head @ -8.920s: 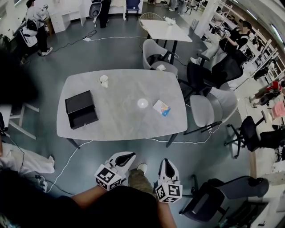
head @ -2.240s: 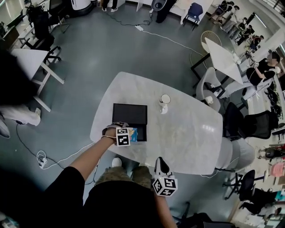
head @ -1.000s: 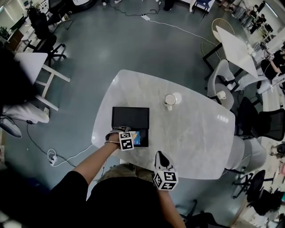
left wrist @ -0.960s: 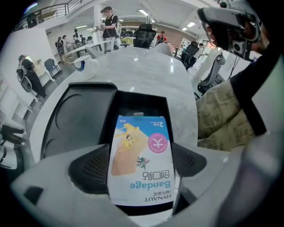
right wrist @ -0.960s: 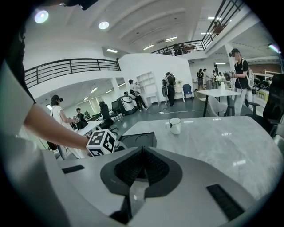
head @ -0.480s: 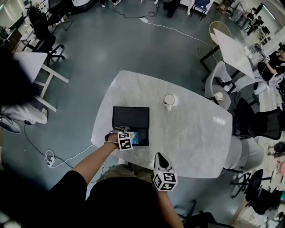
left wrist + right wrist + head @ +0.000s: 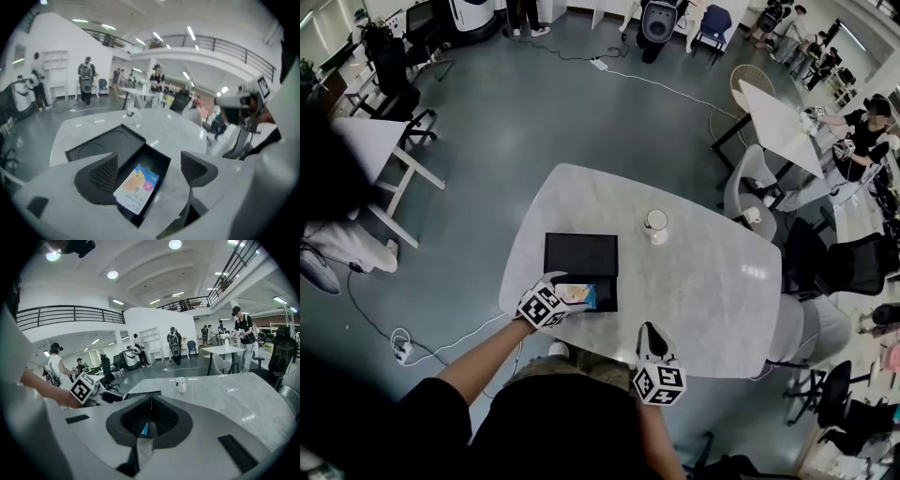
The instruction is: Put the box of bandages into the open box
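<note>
The bandage box point(image 7: 581, 296) point(image 7: 137, 188), white with blue and orange print, lies tilted in the tray of the open black box point(image 7: 606, 302) point(image 7: 157, 157). The tray's lid point(image 7: 581, 254) point(image 7: 101, 146) lies flat beside it, on the far side. My left gripper point(image 7: 562, 299) point(image 7: 150, 171) hovers just over the tray's near end with its jaws spread wide, one on each side of the bandage box. My right gripper point(image 7: 649, 331) point(image 7: 149, 420) is shut on nothing at the table's near edge, pointing across the table.
A white cup point(image 7: 655, 223) point(image 7: 180, 384) stands on the grey marble table point(image 7: 712, 281) beyond the black box. Grey chairs point(image 7: 748, 192) and black office chairs point(image 7: 834, 267) crowd the table's right side. Cables point(image 7: 403, 345) run over the floor at the left.
The left gripper brought the bandage box over the black tray while shut on it. Now its jaws stand open and the bandage box rests in the tray. The right gripper has stayed put.
</note>
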Demonstrator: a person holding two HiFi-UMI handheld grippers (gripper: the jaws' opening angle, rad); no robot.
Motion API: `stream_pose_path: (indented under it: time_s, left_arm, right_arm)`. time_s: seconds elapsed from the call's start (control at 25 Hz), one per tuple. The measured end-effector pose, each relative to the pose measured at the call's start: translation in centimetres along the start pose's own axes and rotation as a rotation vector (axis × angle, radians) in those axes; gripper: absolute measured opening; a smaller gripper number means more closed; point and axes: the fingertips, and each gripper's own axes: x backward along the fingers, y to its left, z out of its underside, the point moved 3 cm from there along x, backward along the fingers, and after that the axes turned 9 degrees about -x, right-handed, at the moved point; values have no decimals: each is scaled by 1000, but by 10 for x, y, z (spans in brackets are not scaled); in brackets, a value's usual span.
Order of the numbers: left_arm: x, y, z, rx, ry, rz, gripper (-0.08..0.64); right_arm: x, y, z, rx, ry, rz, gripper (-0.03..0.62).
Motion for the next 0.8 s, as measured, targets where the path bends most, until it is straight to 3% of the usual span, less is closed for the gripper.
stream_pose_path:
  time_s: [0.08,0.16,0.24,0.48,0.64,0.8]
  left_arm:
    - [25,-2,-17,70,-125,-38,429]
    - [52,-9,-30,84,-221,-65,393]
    - [81,-18,-41,108,-327,-108,254]
    - [166,-45,-64,183,-573,-257,64]
    - [201,-55,-71,150,-591,-374,31]
    - [215,-53,-78,105,-592,-442,28]
  right_arm:
    - [4,5,-4,11,-19,-6,12]
    - [8,13,-8,20,-34,-13,12]
    - [11,23,-13,28,-49,-21,12]
    - [28,54,-37,49,-118,-55,12]
    - [39,75,-56,126,-173,-61,12]
    - [41,92,-63,182,-193,-70,12]
